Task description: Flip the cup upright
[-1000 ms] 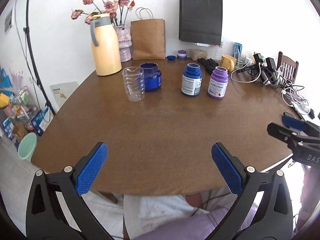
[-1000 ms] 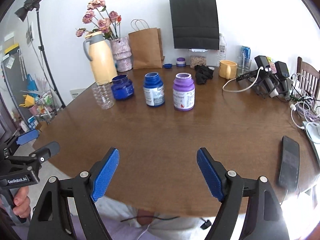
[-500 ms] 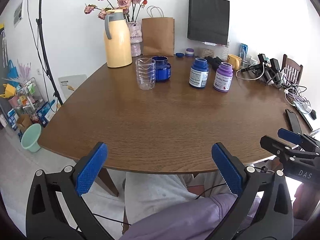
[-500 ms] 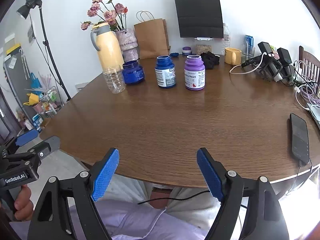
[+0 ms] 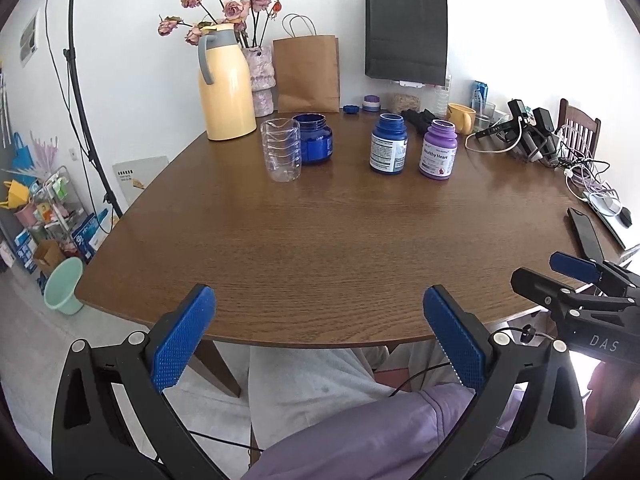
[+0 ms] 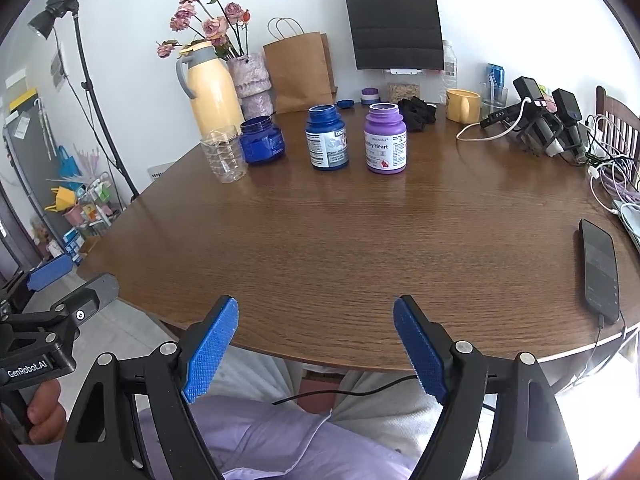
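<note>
A clear ribbed plastic cup (image 5: pixel 281 150) (image 6: pixel 223 154) stands on the far left of the brown wooden table (image 5: pixel 320 248), open rim and pour lip on top. It is right beside a wide blue jar (image 5: pixel 314 140). My left gripper (image 5: pixel 317 291) is open and holds nothing, hanging at the table's near edge over the person's lap, far from the cup. My right gripper (image 6: pixel 316 301) is likewise open with nothing in it at the near edge. Each gripper shows at the side of the other's view: the right gripper (image 5: pixel 576 280), the left gripper (image 6: pixel 60 280).
A blue bottle (image 5: pixel 389 144) and a purple bottle (image 5: pixel 439 149) stand right of the jar. A yellow thermos (image 5: pixel 226 84), flower vase and paper bags line the back. A phone (image 6: pixel 599 274), cables and chargers lie at the right edge. A yellow mug (image 6: pixel 463 105) sits far back.
Both grippers have drawn back from over the table toward the person, so the near table edge and lap now show. The cup and bottles have not moved.
</note>
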`<state>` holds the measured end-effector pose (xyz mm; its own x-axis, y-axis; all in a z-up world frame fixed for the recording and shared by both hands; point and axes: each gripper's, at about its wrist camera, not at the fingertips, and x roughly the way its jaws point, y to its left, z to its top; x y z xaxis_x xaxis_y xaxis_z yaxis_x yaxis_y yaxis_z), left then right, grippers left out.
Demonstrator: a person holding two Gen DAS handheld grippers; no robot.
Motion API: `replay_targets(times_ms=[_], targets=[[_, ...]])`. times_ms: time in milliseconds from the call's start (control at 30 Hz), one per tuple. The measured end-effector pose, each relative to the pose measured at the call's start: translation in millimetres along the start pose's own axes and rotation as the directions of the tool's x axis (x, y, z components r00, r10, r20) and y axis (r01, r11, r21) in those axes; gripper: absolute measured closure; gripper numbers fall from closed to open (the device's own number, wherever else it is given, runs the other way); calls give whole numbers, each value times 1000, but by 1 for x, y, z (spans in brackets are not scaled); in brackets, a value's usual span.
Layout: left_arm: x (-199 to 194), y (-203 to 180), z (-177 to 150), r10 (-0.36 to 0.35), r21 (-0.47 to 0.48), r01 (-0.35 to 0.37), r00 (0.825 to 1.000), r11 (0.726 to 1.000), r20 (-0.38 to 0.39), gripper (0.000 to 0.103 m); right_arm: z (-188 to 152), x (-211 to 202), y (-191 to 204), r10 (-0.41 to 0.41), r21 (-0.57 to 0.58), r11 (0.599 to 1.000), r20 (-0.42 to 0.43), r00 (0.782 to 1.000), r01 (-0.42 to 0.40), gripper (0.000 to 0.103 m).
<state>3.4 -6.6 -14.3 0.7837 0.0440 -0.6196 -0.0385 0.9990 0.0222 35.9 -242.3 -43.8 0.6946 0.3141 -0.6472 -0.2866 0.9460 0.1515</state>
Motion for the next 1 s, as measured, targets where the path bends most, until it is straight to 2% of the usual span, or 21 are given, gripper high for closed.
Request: replay_targets(times_ms=[1000], targets=[[0,-2,-2,1,-3,-1,1000,1000,-9,0,1,0,-3,-3,10,1000,0,1000,3,20]])
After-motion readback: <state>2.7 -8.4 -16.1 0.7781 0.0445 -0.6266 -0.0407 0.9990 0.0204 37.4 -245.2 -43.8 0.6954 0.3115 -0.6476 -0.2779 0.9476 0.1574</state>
